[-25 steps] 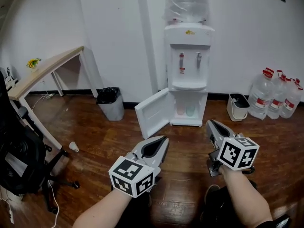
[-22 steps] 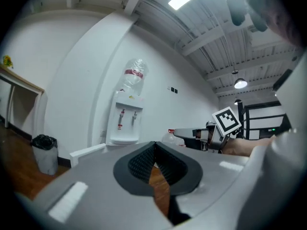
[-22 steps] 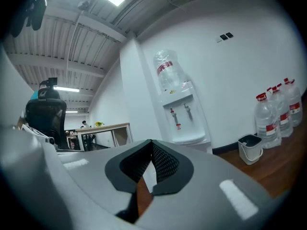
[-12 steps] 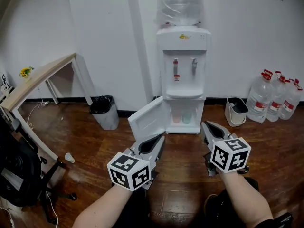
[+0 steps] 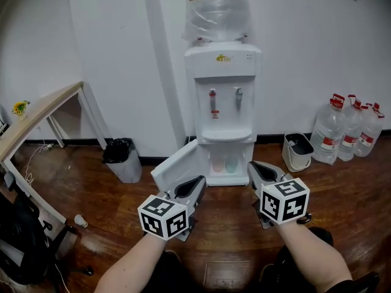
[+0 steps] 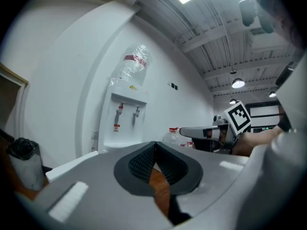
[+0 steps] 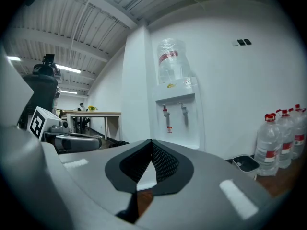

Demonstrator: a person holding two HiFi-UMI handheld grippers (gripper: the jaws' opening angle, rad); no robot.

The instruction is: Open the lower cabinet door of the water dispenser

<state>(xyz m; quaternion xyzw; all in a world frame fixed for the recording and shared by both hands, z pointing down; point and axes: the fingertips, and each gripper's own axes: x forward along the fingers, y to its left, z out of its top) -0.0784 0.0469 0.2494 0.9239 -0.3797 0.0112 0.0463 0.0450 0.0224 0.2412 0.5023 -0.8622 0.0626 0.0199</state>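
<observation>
Looking at a tall white plastic water dispenser (image 5: 222, 102) parked against the white wall, topped with a clear upturned bottle in plastic wrap with a red label band (image 5: 212, 5). Little yellow logo (image 5: 223, 58) on the front panel, way too small to read; same story for the red-and-white tag (image 5: 212, 113) under the red tap. White lower cabinet door (image 5: 177, 170) already swung open to the left, showing a pinkish and a greenish cup (image 5: 223, 163) inside. Grey left gripper (image 5: 199, 180) pressed together on nothing, low in front of that door. Grey right gripper (image 5: 251, 164) same deal, closed and empty, near the cabinet opening. Off to the right, clear water jugs with red caps and red labels (image 5: 345, 133), print unreadable.
</observation>
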